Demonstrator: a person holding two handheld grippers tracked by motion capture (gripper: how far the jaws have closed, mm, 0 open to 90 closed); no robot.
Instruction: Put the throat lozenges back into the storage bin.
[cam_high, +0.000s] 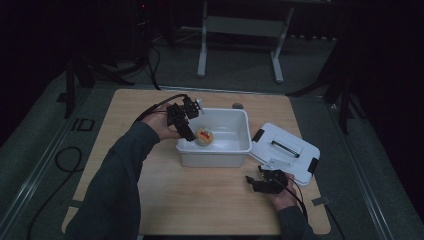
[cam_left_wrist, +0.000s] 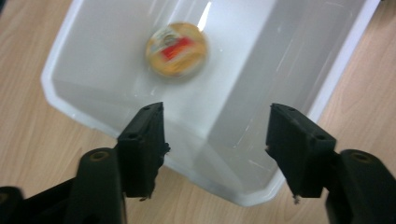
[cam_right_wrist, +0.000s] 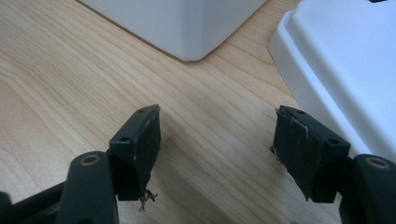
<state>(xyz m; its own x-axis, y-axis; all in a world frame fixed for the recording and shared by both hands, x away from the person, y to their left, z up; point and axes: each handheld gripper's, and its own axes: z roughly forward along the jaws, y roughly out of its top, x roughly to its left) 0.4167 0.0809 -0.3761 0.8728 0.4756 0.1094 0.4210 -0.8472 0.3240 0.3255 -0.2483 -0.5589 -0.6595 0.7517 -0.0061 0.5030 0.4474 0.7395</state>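
The left gripper (cam_left_wrist: 215, 140) hangs over the near left corner of the white bin (cam_left_wrist: 336, 65), its two black jaws spread wide with nothing between them; no pad touches anything. In the high view this gripper (cam_high: 192, 136) sits at the bin's (cam_high: 212, 159) left rim, tilted down into it, held by a hand in a dark sleeve.

Just past the jaws, on the floor of the bin, lies a small round yellow container (cam_left_wrist: 177, 49) with a red label on top. It is slightly blurred in the left gripper view. From above, the round container (cam_high: 204, 136) rests in the left part of the bin, close to the gripper's tips but apart from them.

The right gripper (cam_right_wrist: 217, 149) is also released, jaws wide apart over bare wooden table (cam_right_wrist: 70, 70), empty. Ahead of it stands a corner of the bin (cam_right_wrist: 187, 28), and at its right lies the white lid (cam_right_wrist: 345, 60). In the high view the right gripper (cam_high: 260, 181) rests low near the table's front edge, just beside the lid (cam_high: 285, 145), which lies flat right of the bin.
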